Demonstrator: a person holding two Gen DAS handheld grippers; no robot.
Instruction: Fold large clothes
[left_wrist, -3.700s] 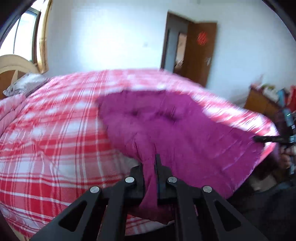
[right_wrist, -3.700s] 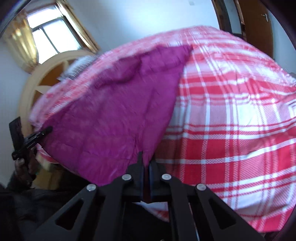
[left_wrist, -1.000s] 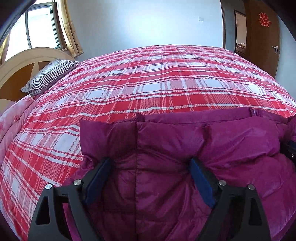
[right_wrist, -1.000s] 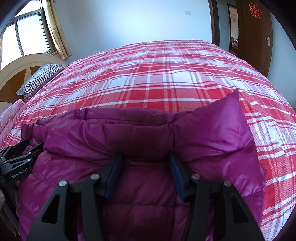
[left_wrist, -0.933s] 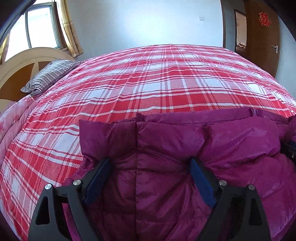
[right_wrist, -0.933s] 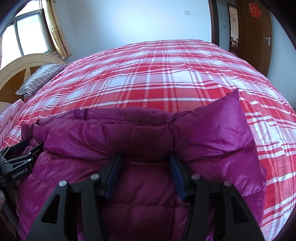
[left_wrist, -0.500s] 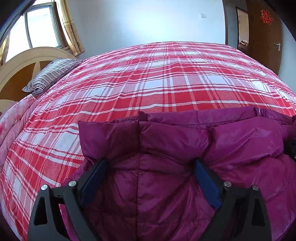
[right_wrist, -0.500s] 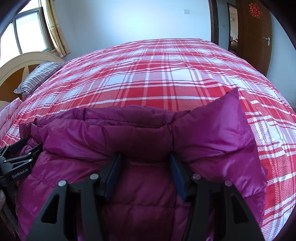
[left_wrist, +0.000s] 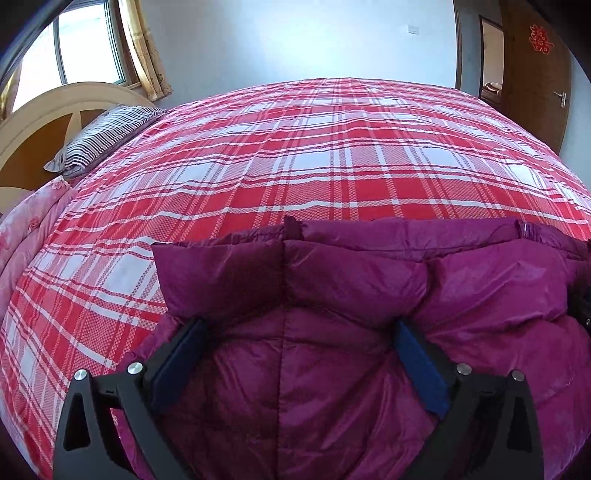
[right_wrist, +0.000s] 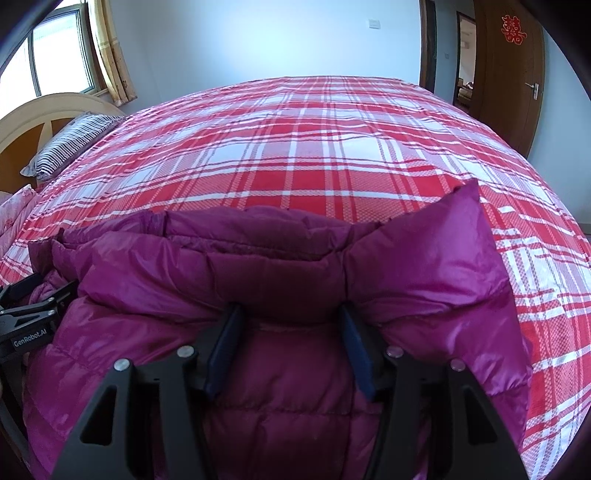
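Observation:
A magenta puffer jacket (left_wrist: 351, 288) lies folded over at the near edge of the bed; it also shows in the right wrist view (right_wrist: 295, 266). My left gripper (left_wrist: 299, 332) is open, its jaws spread wide over the jacket's left part, holding nothing. My right gripper (right_wrist: 290, 317) is open too, its jaws spread over the jacket's right part, with puffy fabric bulging between the blue pads. The left gripper's black body (right_wrist: 26, 317) shows at the left edge of the right wrist view.
The bed has a red and white plaid cover (left_wrist: 332, 155). A striped pillow (left_wrist: 103, 133) and a wooden headboard (left_wrist: 44, 110) are at the far left. A brown door (right_wrist: 509, 66) stands at the right. A window (left_wrist: 88, 44) is at the upper left.
Earlier both grippers were shut on jacket edges with the jacket spread flat. Now it lies folded and both grippers are open. In the last second both have drawn back slightly.

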